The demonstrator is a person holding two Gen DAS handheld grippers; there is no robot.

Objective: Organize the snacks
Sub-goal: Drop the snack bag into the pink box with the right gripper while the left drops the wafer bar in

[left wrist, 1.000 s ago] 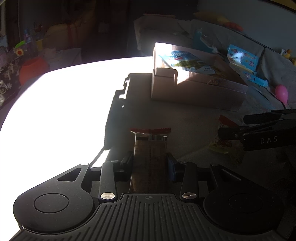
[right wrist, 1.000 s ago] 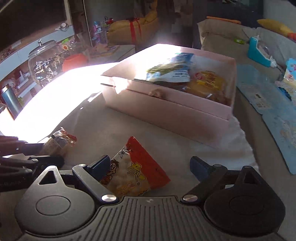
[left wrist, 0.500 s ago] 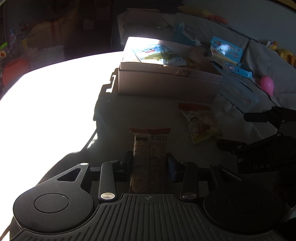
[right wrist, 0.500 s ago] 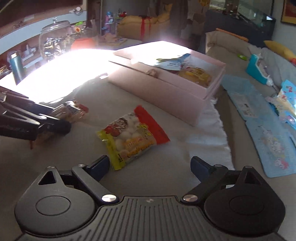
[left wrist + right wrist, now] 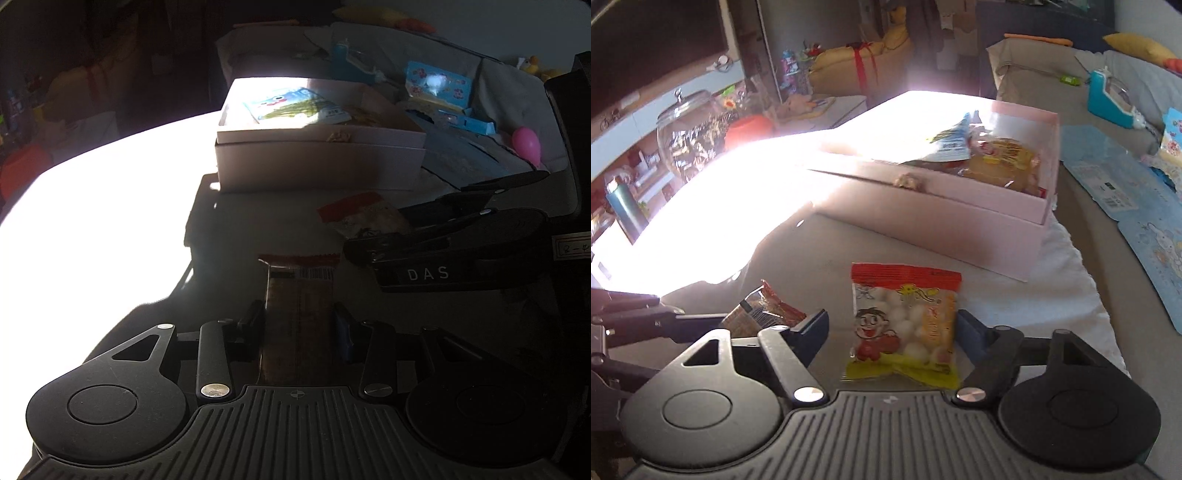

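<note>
My left gripper (image 5: 298, 314) is shut on a brown snack bar with a red end (image 5: 299, 314), held above the table. The bar also shows at the left of the right wrist view (image 5: 764, 314). My right gripper (image 5: 892, 325) is open, its fingers on either side of a yellow and red bag of white candy balls (image 5: 905, 325) lying on the table. That bag also shows in the left wrist view (image 5: 365, 218), partly behind the right gripper. A pink box (image 5: 942, 218) with several snack packets inside stands beyond; it also shows in the left wrist view (image 5: 317, 166).
Strong sunlight washes out the table's left part (image 5: 92, 206). A glass jar (image 5: 690, 140) and a teal bottle (image 5: 626, 210) stand on a shelf at the left. Blue sheets (image 5: 1145, 221) and a pink toy (image 5: 526, 144) lie on the right.
My right gripper has moved in over the candy bag, which now lies between its fingers. The left gripper, still holding the bar, has drawn closer to the pink box.
</note>
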